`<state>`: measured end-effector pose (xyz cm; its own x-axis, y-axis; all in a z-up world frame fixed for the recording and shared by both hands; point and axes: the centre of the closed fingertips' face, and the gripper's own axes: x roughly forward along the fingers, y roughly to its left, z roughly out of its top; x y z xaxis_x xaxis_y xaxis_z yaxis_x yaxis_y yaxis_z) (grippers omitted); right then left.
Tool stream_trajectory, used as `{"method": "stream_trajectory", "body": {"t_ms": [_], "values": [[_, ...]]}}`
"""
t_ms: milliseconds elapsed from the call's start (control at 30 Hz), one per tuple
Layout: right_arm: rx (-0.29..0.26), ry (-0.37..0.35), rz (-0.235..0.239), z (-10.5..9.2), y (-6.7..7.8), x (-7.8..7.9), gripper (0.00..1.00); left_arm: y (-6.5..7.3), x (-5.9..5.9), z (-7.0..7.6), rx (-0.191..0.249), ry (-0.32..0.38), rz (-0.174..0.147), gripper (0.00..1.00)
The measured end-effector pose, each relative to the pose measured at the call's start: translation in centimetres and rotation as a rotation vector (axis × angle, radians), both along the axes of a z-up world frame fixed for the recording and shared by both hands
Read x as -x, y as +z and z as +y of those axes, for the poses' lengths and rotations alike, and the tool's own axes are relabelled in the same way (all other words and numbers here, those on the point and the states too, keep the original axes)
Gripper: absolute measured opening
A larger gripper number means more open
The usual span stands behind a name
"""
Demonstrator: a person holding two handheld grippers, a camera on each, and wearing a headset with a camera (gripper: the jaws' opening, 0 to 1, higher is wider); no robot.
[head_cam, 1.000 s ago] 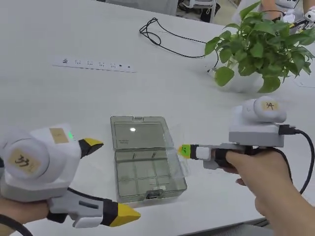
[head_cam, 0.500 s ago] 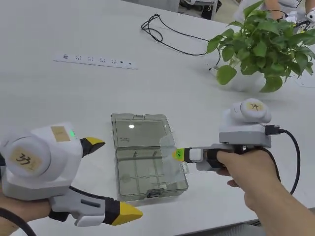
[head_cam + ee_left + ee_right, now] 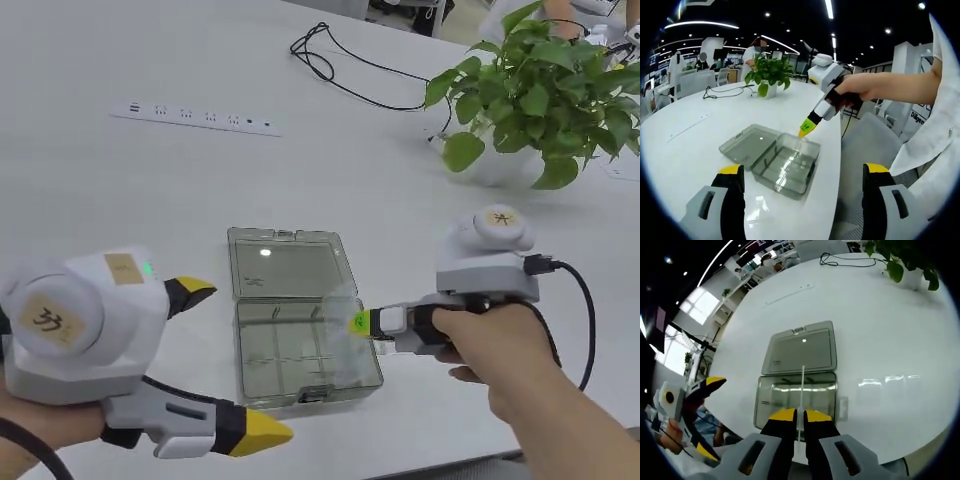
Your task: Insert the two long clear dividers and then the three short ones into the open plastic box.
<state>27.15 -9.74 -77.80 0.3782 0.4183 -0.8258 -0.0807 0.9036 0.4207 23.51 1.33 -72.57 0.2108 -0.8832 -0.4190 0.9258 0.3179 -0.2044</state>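
Right, your right gripper (image 3: 796,416) has its jaws clenched on a clear divider (image 3: 802,390), which it holds edge-on above the open plastic box (image 3: 300,392). In the head view the divider is near the box's right wall. The box sits on the white table (image 3: 120,200) with its lid (image 3: 290,262) lying flat behind it. Your left gripper (image 3: 232,362) is spread wide with nothing between its jaws, just beside the box's left front corner and not touching it.

The step in hand looks like seating this divider. Faint grid lines show in the base, but I cannot tell whether they are slots or dividers already in place, or whether yours is a long or a short piece.

Keep the sheet upright and line its 2 ends up with 1 pair of facing wall grooves before you lower it. You grip it at the near end, so the far end will likely wander; bring it down level so both ends enter together. The box looks light and may slide, so consider bracing its left wall with the free gripper. Press gently, since thin plastic bows.
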Motion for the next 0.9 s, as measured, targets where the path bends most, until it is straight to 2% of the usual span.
{"method": "stream_trajectory", "body": {"t_ms": [333, 900], "values": [[0.025, 0.010, 0.023, -0.5, -1.0, -0.3, 0.07, -0.2, 0.0, 0.0, 0.000, 0.000, 0.010, 1.00], [0.039, 0.013, 0.026, -0.5, -1.5, -0.4, 0.07, -0.1, 0.1, -0.3, 0.004, -0.003, 0.019, 1.00]]}}
